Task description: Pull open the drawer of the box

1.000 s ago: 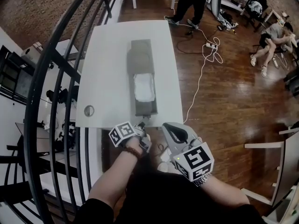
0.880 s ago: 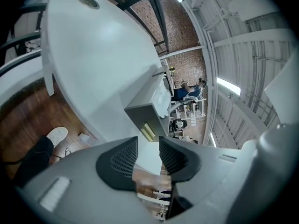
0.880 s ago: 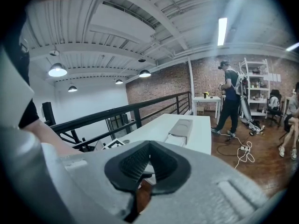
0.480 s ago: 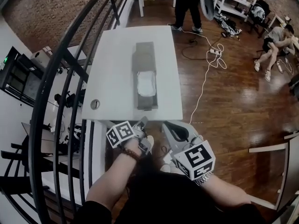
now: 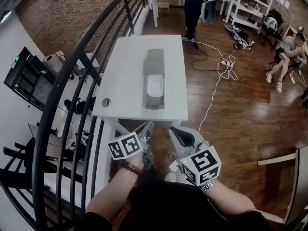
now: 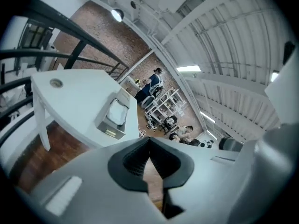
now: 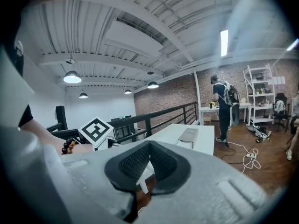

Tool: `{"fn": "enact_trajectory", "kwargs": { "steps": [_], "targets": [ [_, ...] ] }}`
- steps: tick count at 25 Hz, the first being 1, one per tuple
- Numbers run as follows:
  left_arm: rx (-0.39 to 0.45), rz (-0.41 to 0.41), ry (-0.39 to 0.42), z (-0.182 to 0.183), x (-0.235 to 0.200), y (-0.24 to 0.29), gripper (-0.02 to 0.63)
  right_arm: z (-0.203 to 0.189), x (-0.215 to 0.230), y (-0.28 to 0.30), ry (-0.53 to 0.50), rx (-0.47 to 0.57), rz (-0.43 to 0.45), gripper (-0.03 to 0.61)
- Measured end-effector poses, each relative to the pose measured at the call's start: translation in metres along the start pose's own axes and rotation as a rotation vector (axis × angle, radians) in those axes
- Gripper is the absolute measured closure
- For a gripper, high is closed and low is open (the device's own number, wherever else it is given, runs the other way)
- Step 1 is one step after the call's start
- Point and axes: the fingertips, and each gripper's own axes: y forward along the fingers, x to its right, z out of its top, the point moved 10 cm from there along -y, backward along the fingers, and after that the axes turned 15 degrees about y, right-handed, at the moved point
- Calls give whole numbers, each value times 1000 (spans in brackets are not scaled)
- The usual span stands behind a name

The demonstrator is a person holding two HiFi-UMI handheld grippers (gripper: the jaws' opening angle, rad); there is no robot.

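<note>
The grey box (image 5: 156, 61) lies along the middle of the white table (image 5: 127, 81), with its drawer (image 5: 154, 93) pulled out toward me and something white inside. My left gripper (image 5: 146, 128) hovers off the table's near edge, well short of the drawer front, shut with nothing in it. My right gripper (image 5: 176, 132) hangs beside it, also shut and empty. In the left gripper view the box (image 6: 124, 96) and drawer (image 6: 114, 119) sit beyond the shut left gripper (image 6: 149, 142). The right gripper view shows the box (image 7: 188, 136) far past the shut right gripper (image 7: 149, 145).
A black railing (image 5: 72, 81) curves along the left of the table. A round grommet (image 5: 106, 102) sits at the table's near left corner. A white cable (image 5: 211, 90) trails over the wood floor. A person (image 5: 192, 4) stands by a far table; another sits at the right (image 5: 284, 57).
Both grippers have drawn back from the drawer front, and the table now lies farther off. The left jaws have closed. The drawer stays pulled out.
</note>
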Motion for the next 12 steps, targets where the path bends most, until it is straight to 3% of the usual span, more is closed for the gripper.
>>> {"fn": "enact_trajectory", "kwargs": {
  "steps": [6,12],
  "targets": [
    [2,-19,295,21,40,-28,600,1,-13,-6,9,17,10,589],
    [5,-48,454,36,54,-41,600,4,-23,-3,12,44,-10,589]
  ]
}}
